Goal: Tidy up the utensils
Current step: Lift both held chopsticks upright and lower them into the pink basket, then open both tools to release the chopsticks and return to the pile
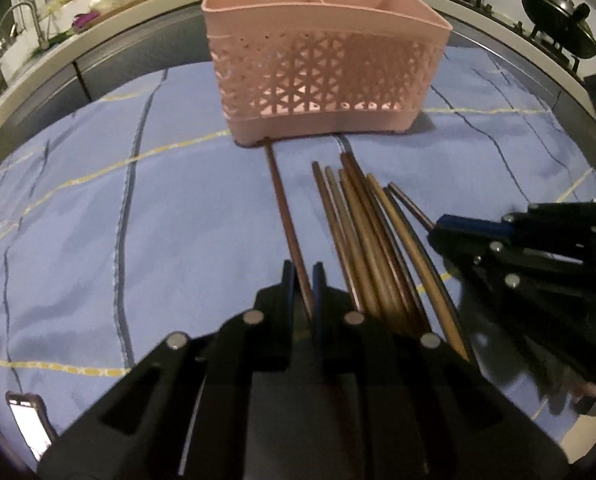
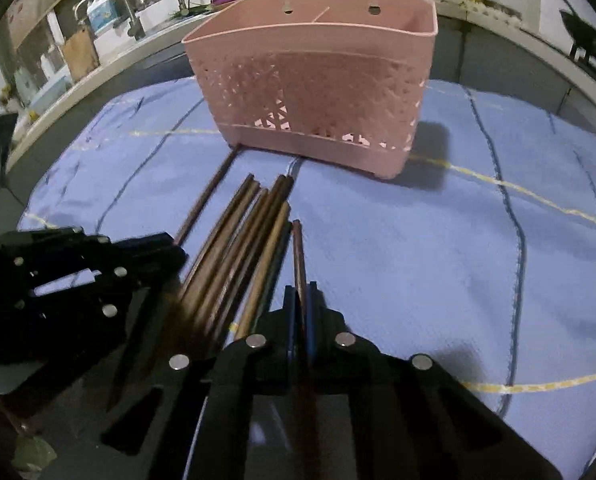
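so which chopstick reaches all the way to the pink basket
The lone dark chopstick clamped in the left gripper: its far tip meets the pink basket's base. It lies apart, left of the bundle, whose tips stop short.

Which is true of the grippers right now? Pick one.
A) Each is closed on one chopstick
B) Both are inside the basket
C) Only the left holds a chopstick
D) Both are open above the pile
A: the left gripper pinches a single chopstick, and the right gripper pinches another chopstick beside the pile.
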`<state>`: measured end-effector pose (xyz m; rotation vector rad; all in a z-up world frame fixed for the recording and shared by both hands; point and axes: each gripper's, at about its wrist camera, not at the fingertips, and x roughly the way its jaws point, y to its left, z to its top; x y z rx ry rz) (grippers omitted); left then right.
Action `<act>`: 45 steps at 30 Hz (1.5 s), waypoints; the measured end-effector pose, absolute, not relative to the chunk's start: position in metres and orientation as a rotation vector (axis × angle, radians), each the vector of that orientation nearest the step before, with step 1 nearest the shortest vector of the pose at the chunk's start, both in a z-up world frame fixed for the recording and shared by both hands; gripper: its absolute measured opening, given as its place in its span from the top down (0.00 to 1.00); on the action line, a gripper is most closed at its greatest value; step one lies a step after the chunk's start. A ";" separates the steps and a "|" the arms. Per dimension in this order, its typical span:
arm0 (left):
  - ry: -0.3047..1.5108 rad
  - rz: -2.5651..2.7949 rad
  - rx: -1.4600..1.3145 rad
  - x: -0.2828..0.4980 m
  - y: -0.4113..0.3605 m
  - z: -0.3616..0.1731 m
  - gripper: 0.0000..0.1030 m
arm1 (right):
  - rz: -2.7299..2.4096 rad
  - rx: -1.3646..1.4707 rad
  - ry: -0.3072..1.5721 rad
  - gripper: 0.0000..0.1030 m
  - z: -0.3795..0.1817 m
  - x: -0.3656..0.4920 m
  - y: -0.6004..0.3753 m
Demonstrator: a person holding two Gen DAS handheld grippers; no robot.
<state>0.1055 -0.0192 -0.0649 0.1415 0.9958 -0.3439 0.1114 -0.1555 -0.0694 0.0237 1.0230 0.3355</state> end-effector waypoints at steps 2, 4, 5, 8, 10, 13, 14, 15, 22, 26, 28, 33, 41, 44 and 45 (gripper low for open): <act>0.998 -0.375 0.089 0.102 -0.012 -0.059 0.96 | 0.354 0.096 1.005 0.95 -0.061 0.105 -0.165; 0.953 -0.410 0.044 0.090 -0.003 -0.042 0.96 | 0.369 0.131 0.947 0.95 -0.045 0.092 -0.177; 0.923 -0.437 0.019 0.082 0.002 -0.030 0.96 | 0.381 0.146 0.916 0.95 -0.035 0.085 -0.180; 0.854 -0.489 -0.030 0.067 0.009 0.002 0.96 | 0.411 0.169 0.830 0.95 -0.009 0.070 -0.190; 0.785 -0.517 -0.048 0.059 0.012 0.032 0.96 | 0.425 0.185 0.764 0.95 0.015 0.061 -0.196; 0.683 -0.539 -0.063 0.056 0.015 0.077 0.96 | 0.438 0.215 0.660 0.95 0.053 0.055 -0.205; 0.657 -0.541 -0.065 0.054 0.016 0.088 0.96 | 0.442 0.222 0.615 0.95 0.069 0.054 -0.208; 0.622 -0.542 -0.069 0.056 0.017 0.104 0.96 | 0.446 0.230 0.590 0.95 0.083 0.061 -0.209; 0.442 -0.455 -0.076 0.099 0.009 0.181 0.95 | 0.427 0.240 0.398 0.95 0.162 0.106 -0.211; 0.345 -0.368 -0.069 0.136 -0.001 0.203 0.95 | 0.394 0.256 0.320 0.95 0.182 0.139 -0.205; 0.334 -0.342 -0.054 0.150 -0.005 0.200 0.95 | 0.371 0.258 0.301 0.95 0.180 0.159 -0.202; 0.365 -0.289 -0.020 0.193 -0.016 0.162 0.95 | 0.340 0.225 0.352 0.95 0.147 0.205 -0.187; 0.573 -0.302 -0.009 0.227 -0.022 0.074 0.95 | 0.409 0.206 0.577 0.94 0.077 0.230 -0.167; 0.674 -0.303 -0.002 0.227 -0.023 0.058 0.87 | 0.442 0.257 0.636 0.93 0.069 0.230 -0.168; 0.677 -0.299 -0.003 0.225 -0.021 0.061 0.85 | 0.440 0.267 0.644 0.92 0.071 0.228 -0.168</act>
